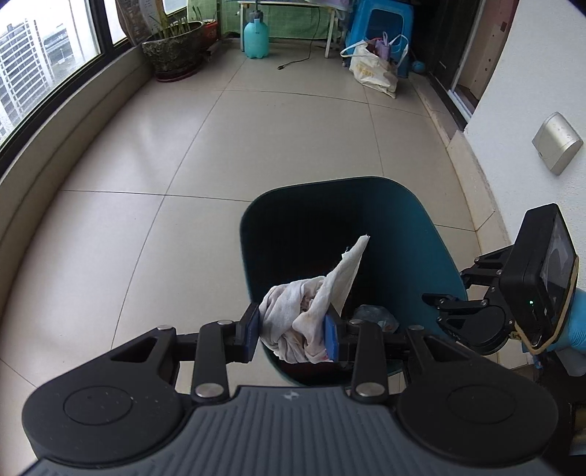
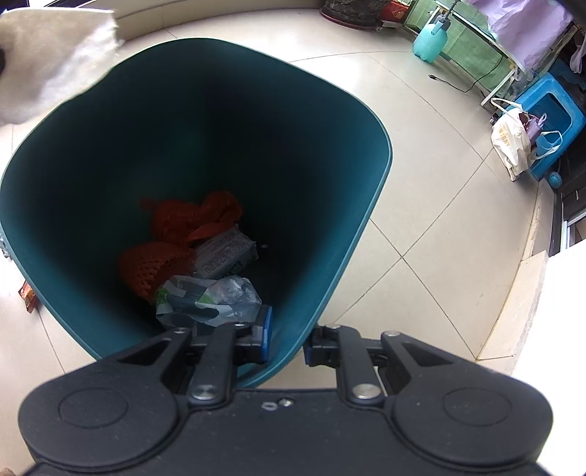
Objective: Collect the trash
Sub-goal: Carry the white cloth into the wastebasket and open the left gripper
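Observation:
My left gripper (image 1: 293, 335) is shut on a crumpled, stained white tissue (image 1: 311, 311) and holds it over the near rim of a dark teal trash bin (image 1: 414, 234). My right gripper (image 2: 287, 340) is shut on the bin's wall (image 2: 329, 256), one finger inside and one outside. The bin holds orange netting (image 2: 190, 219), a printed white packet (image 2: 223, 252) and a crumpled plastic bag (image 2: 208, 296). The tissue shows blurred at the top left of the right wrist view (image 2: 47, 62). The right gripper's body also shows in the left wrist view (image 1: 512, 293).
The bin stands on beige floor tiles (image 1: 256, 128) by a white wall (image 1: 542, 91). A small red wrapper (image 2: 27, 294) lies on the floor left of the bin. Far back stand a potted plant (image 1: 175, 51), a teal sprayer bottle (image 1: 256, 34), a white shopping bag (image 1: 373, 69) and a blue stool (image 1: 381, 33).

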A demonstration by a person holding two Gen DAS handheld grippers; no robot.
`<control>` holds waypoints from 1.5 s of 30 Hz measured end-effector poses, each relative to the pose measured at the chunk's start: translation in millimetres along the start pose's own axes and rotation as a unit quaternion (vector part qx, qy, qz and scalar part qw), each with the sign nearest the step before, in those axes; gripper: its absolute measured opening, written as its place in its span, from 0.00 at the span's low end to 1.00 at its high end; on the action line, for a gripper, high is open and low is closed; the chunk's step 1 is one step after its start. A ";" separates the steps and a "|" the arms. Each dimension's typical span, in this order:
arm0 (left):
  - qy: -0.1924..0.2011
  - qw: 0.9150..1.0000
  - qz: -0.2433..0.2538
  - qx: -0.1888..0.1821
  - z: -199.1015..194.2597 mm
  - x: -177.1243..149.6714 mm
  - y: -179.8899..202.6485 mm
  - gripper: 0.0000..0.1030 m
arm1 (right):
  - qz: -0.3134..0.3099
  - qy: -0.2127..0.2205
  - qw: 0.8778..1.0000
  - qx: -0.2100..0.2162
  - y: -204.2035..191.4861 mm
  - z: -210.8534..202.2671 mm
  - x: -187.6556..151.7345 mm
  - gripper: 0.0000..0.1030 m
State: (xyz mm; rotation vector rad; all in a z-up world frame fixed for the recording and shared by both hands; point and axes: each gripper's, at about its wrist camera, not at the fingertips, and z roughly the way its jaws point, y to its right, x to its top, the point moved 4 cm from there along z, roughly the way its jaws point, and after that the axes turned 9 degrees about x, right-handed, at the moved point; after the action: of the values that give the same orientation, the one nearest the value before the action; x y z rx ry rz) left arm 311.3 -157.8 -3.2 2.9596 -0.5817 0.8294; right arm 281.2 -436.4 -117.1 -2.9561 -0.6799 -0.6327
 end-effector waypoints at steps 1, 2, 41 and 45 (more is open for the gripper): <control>-0.001 1.000 0.007 -0.004 6.9 5.0 10.2 0.33 | 0.001 0.002 1.000 0.000 0.4 -0.3 -0.3 0.16; -0.004 1.000 0.012 -0.004 12.2 7.0 16.1 0.33 | -0.001 0.002 1.000 0.001 0.4 -0.6 -0.4 0.16; -0.097 0.995 0.017 -0.024 130.8 -11.6 61.9 0.66 | 0.002 0.008 1.000 0.007 6.3 -1.7 -3.7 0.16; -0.077 0.997 0.012 -0.025 112.1 -11.3 54.0 0.66 | 0.002 0.007 1.000 0.007 6.7 -0.3 -4.5 0.16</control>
State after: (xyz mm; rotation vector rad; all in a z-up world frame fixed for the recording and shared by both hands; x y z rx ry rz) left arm 339.1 -216.6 -109.9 2.9955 -0.6360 0.5816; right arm 280.3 -444.2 -118.3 -2.9364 -0.6727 -0.6460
